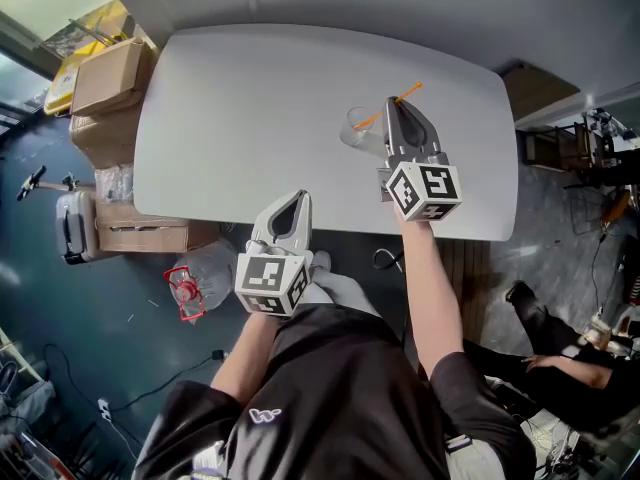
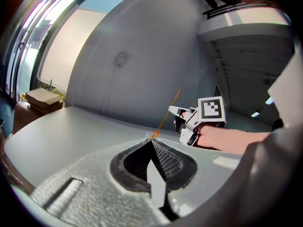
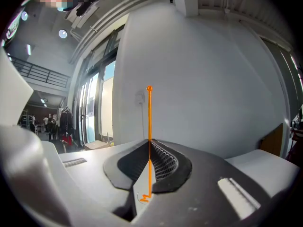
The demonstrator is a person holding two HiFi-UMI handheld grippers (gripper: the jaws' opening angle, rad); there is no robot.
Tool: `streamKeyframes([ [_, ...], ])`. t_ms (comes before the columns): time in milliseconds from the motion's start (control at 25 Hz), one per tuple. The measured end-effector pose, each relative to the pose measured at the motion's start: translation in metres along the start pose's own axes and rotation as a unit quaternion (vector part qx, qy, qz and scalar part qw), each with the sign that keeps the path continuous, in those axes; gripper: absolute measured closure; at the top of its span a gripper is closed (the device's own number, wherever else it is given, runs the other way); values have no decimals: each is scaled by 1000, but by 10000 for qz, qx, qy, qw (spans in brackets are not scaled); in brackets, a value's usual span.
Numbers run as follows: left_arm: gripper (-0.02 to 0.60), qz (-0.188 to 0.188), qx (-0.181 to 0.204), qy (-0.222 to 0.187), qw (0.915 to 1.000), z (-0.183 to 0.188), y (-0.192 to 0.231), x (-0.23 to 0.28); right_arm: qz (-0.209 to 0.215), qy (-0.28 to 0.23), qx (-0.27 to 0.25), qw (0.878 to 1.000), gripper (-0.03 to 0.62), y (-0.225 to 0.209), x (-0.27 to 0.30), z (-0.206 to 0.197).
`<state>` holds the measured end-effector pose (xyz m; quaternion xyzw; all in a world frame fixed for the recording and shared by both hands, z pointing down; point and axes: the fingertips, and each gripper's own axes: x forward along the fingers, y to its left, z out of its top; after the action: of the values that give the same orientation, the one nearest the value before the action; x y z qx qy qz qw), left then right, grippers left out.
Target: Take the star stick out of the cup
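The right tongs are closed on the thin orange stick, which stands upright between the pads. A small knob is at its top end and an orange zigzag form at its low end. In the head view these tongs hang over the far right part of the bench. There the stick runs slanted from their tip down to the clear cup just beside them on the left. Its low end is at the mouth of the cup; I cannot tell if it is inside. Nothing else shows in the cup.

The left tongs are closed with nothing between the pads. They are over the near edge of the bench, well apart from the cup.

The bench top is bare on the left and in the middle. The cup stands well inside the edges. The far edge is near a grey wall.

On the floor at the left are cardboard boxes and a large water bottle.
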<state>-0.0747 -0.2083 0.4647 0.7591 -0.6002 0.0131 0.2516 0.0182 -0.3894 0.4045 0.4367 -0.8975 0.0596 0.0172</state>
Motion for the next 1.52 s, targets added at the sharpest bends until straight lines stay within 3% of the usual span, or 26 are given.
streamKeyframes([
  [800, 580, -230, 30, -84, 9997, 3, -10, -6, 65, -410, -207, 9989, 582, 20, -40, 46],
  [1520, 580, -371, 47, -250, 9990, 13, -14, -16, -97, -552, 142, 9983, 580, 42, -107, 70],
])
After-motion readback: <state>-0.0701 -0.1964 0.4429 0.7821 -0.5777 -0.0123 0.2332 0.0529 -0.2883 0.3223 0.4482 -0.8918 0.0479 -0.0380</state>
